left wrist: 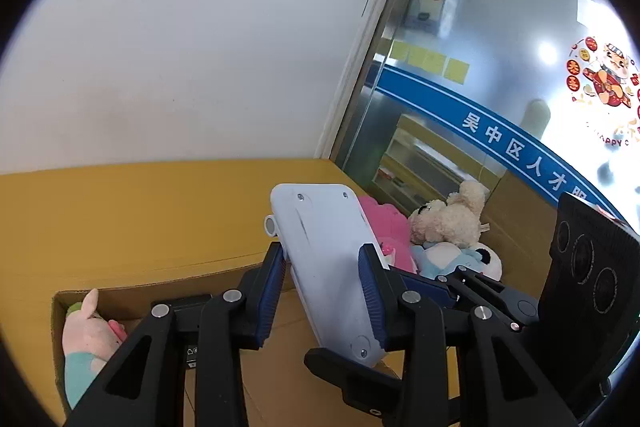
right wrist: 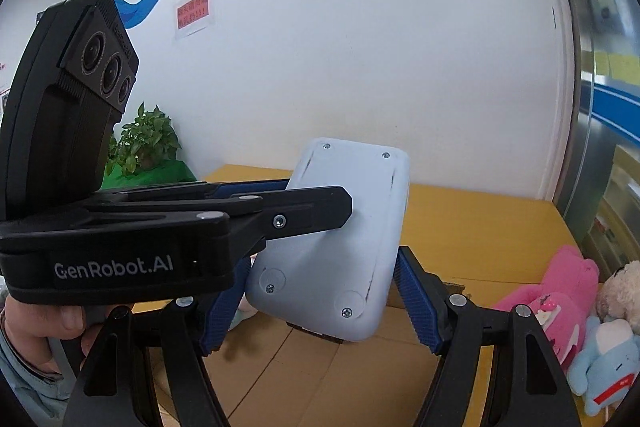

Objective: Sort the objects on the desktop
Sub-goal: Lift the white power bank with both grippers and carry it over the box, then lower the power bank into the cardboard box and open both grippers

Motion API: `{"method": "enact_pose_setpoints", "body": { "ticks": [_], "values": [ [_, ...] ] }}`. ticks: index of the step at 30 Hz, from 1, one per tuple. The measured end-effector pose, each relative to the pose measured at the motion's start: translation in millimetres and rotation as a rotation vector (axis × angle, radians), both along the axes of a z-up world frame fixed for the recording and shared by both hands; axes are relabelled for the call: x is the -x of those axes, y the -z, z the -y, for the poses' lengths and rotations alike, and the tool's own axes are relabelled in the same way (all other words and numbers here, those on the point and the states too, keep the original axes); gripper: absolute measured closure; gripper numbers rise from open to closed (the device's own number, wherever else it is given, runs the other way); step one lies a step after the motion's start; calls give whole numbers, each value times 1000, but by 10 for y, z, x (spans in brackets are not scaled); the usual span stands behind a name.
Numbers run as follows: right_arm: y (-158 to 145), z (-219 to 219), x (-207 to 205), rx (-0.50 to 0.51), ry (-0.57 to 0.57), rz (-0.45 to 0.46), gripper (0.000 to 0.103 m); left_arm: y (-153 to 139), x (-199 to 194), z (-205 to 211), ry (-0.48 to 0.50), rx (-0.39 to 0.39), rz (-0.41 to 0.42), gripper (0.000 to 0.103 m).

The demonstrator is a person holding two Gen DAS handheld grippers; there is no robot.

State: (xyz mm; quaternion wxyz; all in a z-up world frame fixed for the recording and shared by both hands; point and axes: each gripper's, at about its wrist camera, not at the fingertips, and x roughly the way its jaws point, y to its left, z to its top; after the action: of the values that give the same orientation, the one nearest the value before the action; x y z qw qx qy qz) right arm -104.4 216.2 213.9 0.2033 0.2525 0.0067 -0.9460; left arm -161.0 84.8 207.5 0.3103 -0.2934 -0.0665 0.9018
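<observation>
Two grippers meet at one pale blue device, held mid-frame above the yellow table. The left gripper pinches its sides between its jaws; the right gripper has its jaws spread around its lower end. Plush toys lie at right.

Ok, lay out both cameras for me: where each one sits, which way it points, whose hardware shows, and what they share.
Left wrist: sits behind the left gripper, facing the wall corner; its pads clamp the white device; the right gripper intrudes from the right.
Right wrist: sits behind the right gripper, facing the white wall; its jaws stand apart around the device; the left gripper and the person's hand show at left.
Shared: the device, pink plush, yellow table.
</observation>
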Motion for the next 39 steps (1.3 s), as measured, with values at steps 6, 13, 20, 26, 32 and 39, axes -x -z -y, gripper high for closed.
{"method": "enact_pose_setpoints", "body": {
  "ticks": [6, 13, 20, 26, 32, 39],
  "values": [
    [514, -193, 691, 30, 29, 134, 32, 560, 602, -165, 1, 20, 114, 66],
    [1317, -332, 1262, 13, 68, 304, 32, 1457, 1118, -371, -6, 43, 306, 66],
    [2127, -476, 1606, 20, 123, 497, 35, 2094, 1305, -583, -22, 127, 463, 66],
    [2455, -498, 1695, -12, 151, 569, 36, 2284, 1367, -673, -31, 153, 533, 65],
    [2519, -413, 1684, -36, 157, 580, 36, 2317, 1420, -667, -50, 150, 576, 65],
    [2386, -335, 1547, -72, 154, 545, 32, 1890, 1204, -553, -59, 149, 463, 63]
  ]
}}
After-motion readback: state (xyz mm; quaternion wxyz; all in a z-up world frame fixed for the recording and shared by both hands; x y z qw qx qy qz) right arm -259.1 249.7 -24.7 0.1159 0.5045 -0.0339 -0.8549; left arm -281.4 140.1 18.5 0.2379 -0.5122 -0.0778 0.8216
